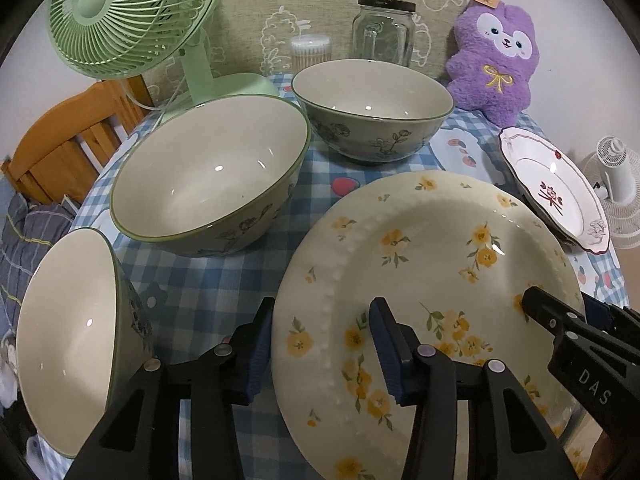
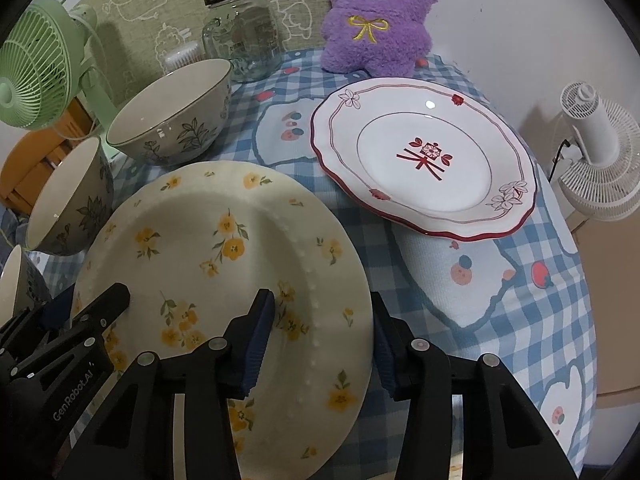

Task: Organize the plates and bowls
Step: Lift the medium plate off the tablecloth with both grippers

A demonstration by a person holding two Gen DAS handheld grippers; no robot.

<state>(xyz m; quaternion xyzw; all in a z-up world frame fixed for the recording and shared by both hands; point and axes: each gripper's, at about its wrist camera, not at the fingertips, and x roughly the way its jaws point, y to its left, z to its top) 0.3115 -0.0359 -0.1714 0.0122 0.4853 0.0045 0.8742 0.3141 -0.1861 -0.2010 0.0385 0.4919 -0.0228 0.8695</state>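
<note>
Right now you are straddling the yellow-flowered plate [image 1: 420, 280] from both sides: your left gripper [image 1: 322, 344] is bracketing its left rim and your right gripper [image 2: 324, 340] its right rim, jaws half spread, though whether the pads are actually pinching the rim I cannot tell. It is sitting near you on the checked tablecloth [image 2: 540, 320], with three green-rimmed bowls [image 1: 208, 176] lying to its left and the red-trimmed plate [image 2: 424, 160] lying far right
</note>
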